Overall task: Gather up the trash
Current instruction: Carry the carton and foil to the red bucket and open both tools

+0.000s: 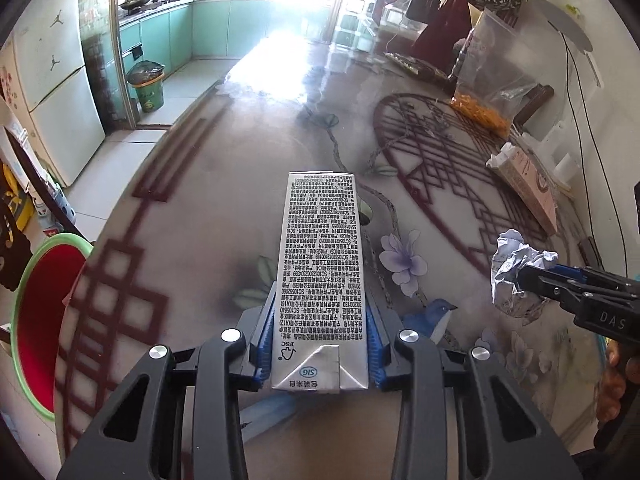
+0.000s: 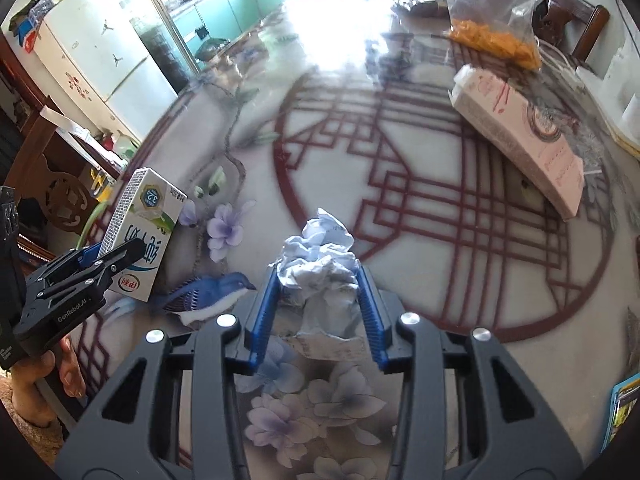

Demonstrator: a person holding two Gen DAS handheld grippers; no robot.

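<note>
Carton axis: milk carton point(image 1: 320, 280) has its long axis running forward along the left gripper point(image 1: 320, 344) fingers, folded bottom end nearest the camera, far end out over the table point(image 1: 200, 208).
Carton look: slim silver-white box, one side dense black print, SIG and FSC marks on the near flap; right wrist view shows a white-green face with blue characters point(image 2: 148, 236).
Left gripper: blue pads closed tight on the carton's two sides, holding it clear above the tabletop.
Paper: crumpled paper ball point(image 2: 320, 276), white-grey with faint print, no clear long axis, wadded between the pads.
Right gripper: right gripper point(image 2: 318, 308) pinched on the paper ball, held over the floral table; seen from the side in the left view point(image 1: 536, 284).
Hidden: carton's far end foreshortened; underside of the paper hard to read.
Bin: red bin point(image 1: 44, 320) with green rim, at the table's left edge, partly cut off.
Other: pink box point(image 2: 520, 136) and bag of orange snacks point(image 2: 496, 44) at far right of table.
</note>
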